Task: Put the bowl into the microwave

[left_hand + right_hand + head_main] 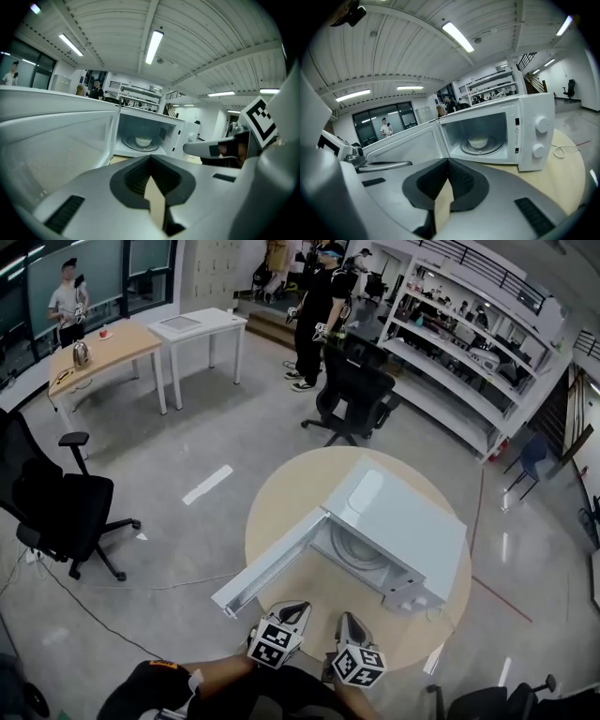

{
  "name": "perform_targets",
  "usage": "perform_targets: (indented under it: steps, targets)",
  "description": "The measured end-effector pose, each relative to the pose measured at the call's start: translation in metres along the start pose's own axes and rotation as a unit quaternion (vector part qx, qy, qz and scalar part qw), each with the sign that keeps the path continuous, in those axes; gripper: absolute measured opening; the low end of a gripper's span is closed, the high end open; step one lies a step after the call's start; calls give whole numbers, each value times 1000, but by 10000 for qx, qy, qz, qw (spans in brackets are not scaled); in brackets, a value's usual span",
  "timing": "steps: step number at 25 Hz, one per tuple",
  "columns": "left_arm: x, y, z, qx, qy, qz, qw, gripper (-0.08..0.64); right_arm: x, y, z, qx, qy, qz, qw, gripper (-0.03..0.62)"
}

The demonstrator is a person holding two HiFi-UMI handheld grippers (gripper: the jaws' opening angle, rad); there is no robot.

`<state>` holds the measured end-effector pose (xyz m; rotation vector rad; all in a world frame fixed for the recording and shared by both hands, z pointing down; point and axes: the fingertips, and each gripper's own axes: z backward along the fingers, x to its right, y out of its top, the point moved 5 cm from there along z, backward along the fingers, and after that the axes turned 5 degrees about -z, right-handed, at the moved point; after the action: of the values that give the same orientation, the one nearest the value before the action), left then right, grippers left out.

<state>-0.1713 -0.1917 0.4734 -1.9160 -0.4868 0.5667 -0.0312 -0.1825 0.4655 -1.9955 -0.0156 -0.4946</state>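
Note:
A pale bowl [143, 140] [478, 141] sits upright on the glass turntable inside the white microwave [403, 531] [534, 126]. The microwave door [267, 568] [51, 140] [405, 143] hangs wide open to the left. Both grippers are held low at the near edge of the round wooden table [281, 512], short of the oven and pointing at its opening. My left gripper [293, 608] [150, 158] is shut with nothing in it. My right gripper [349, 618] [448, 161] is likewise shut and holds nothing. From the head view the oven roof hides the bowl.
A white cable [560, 151] lies on the table right of the microwave. Black office chairs stand at the left [56, 498] and behind the table [356, 390]. Further back are two desks [141, 338], shelving [469, 352] and people standing.

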Motion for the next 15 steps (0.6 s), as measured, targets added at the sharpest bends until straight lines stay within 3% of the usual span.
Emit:
perform_targets:
  steps: [7,15]
  targets:
    - [64,-25,30,-98,155,-28,9998,46,15,-26,64,-110,140,74,9998,18]
    - [111,-47,83,173,571,-42,9982,46,17,-57,125,-42,303,192,9993,18]
